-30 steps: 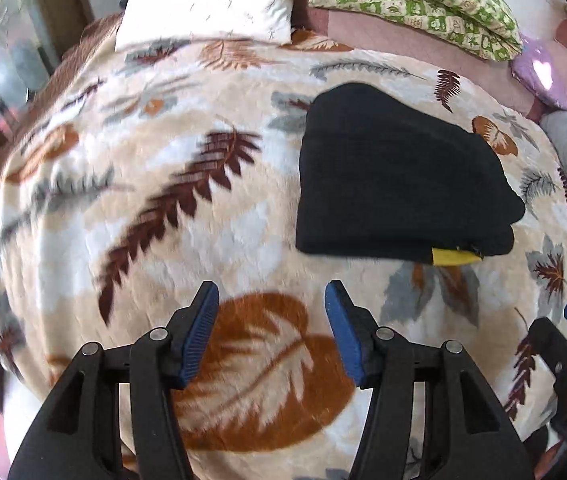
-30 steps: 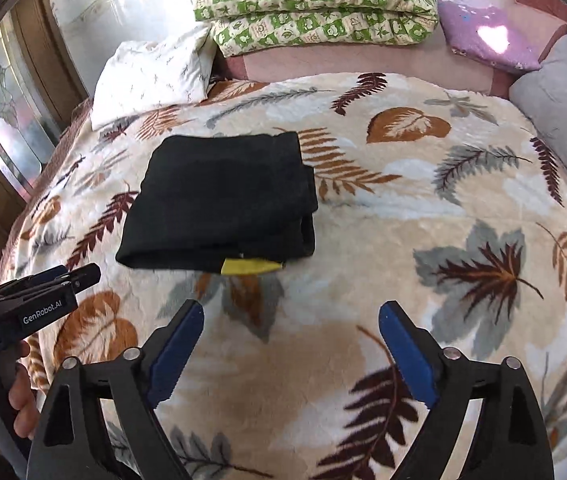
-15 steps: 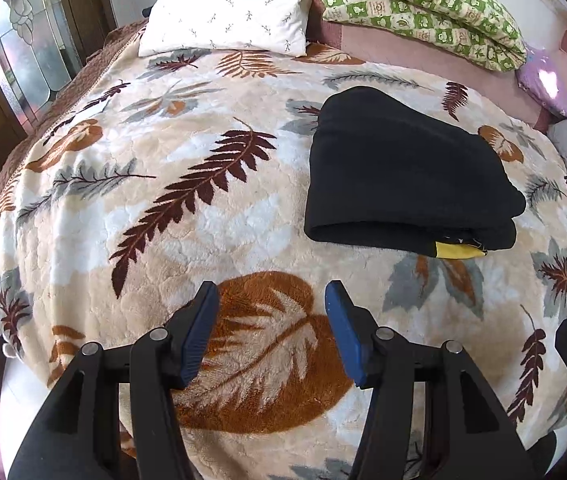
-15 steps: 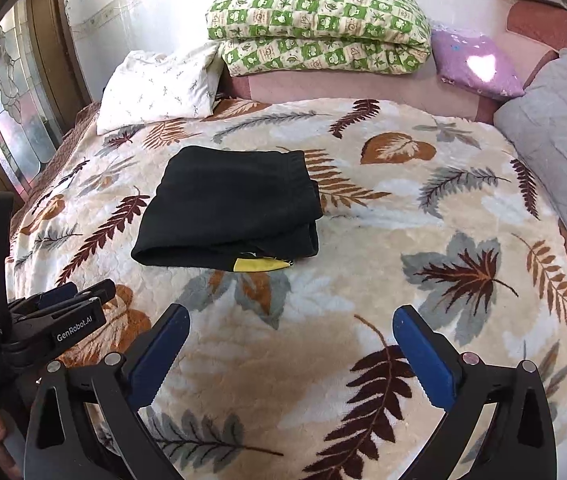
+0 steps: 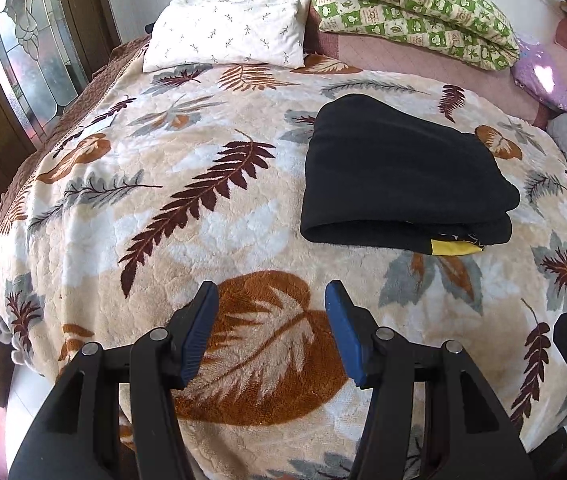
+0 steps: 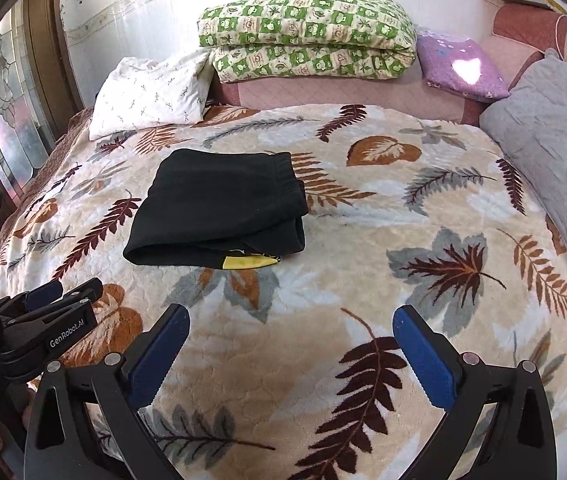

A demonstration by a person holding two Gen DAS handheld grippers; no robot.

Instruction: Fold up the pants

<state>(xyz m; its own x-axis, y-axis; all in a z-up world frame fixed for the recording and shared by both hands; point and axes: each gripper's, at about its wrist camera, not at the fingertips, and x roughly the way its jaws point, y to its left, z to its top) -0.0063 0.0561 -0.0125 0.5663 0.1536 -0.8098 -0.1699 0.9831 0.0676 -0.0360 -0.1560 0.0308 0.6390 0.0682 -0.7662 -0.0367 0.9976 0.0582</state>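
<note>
The black pants (image 5: 399,176) lie folded in a compact stack on the leaf-patterned blanket (image 5: 187,184), with a yellow tag or lining (image 5: 453,247) sticking out at the near edge. They also show in the right wrist view (image 6: 219,208). My left gripper (image 5: 271,336) is open and empty, held above the blanket in front of and left of the pants. My right gripper (image 6: 291,352) is open wide and empty, in front of and right of the pants. The left gripper's body shows in the right wrist view (image 6: 51,320).
A white pillow (image 5: 227,32), a green checked folded quilt (image 6: 307,40) and a purple cushion (image 6: 463,64) lie at the head of the bed. A grey quilt (image 6: 555,136) lies along the right side. A stained-glass window (image 5: 23,40) is left of the bed.
Both grippers have pulled back and up from the folded pants, so more of the bed shows. Both stay open and empty. The pants have not moved.
</note>
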